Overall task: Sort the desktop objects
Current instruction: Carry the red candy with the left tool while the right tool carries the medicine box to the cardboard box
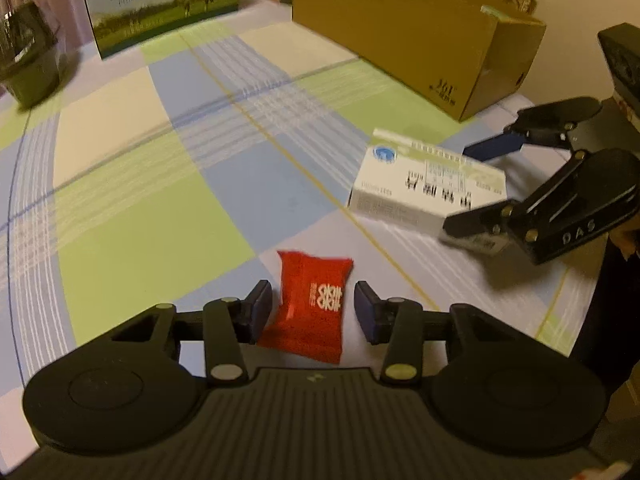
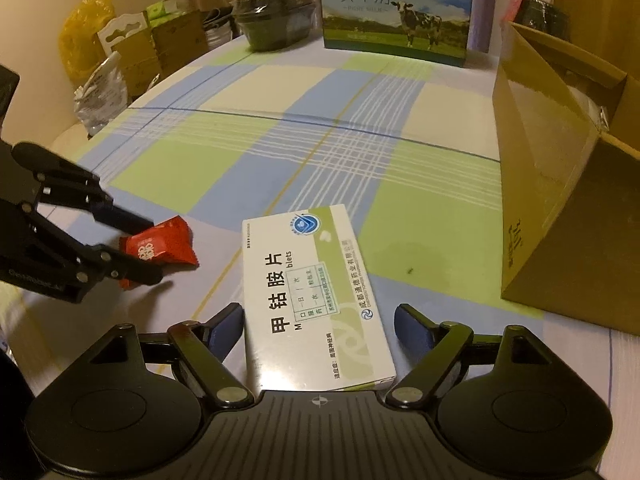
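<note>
Between my left gripper [image 1: 313, 309], part open and gripping nothing, lies the sachet [image 1: 312, 304], soft, light, best pinched across its middle; my right gripper [image 2: 320, 326], wide open, straddles the stiff, light box [image 2: 316, 300], untouched.

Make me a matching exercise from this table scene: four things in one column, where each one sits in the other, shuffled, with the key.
1. small red foil packet
2. flat white and green medicine box
3. open brown cardboard box
4. milk carton printed with a cow

A. far edge of the checked tablecloth
B. between the left tool's open pads
C. between the right tool's open pads
D. right of the medicine box in the right wrist view

Pairs: 1-B, 2-C, 3-D, 4-A
</note>
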Action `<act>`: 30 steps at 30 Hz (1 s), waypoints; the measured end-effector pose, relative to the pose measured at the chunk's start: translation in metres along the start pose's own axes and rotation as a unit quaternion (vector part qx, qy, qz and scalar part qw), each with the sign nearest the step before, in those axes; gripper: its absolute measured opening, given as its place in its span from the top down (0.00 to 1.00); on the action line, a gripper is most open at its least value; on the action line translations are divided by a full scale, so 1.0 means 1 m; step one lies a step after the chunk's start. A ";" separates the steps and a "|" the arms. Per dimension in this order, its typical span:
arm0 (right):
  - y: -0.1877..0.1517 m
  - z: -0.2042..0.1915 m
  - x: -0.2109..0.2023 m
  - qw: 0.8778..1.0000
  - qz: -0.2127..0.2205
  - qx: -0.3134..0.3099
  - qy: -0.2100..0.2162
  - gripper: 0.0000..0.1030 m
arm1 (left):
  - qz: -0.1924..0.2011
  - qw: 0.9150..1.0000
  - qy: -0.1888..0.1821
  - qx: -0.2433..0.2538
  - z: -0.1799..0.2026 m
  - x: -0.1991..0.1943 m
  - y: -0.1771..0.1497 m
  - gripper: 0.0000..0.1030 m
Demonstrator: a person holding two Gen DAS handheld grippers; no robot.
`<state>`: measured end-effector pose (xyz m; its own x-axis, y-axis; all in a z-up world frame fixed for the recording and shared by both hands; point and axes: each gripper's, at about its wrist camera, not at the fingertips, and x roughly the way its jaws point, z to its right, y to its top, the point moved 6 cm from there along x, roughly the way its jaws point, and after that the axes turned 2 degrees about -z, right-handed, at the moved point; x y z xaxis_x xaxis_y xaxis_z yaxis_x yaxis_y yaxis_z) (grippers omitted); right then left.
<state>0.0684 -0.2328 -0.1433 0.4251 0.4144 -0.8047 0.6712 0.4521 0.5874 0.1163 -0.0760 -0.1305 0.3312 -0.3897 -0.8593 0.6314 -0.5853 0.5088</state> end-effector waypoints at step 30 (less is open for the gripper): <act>0.009 -0.007 0.003 1.000 0.012 0.004 -0.011 0.34 | 0.034 0.997 0.032 -0.065 0.005 -0.018 0.013 0.78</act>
<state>0.0718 -0.2218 -0.1401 0.4542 0.4075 -0.7923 0.6658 0.4357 0.6058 0.1153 -0.0804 -0.1079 0.4176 -0.3774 -0.8265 0.6899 -0.4602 0.5588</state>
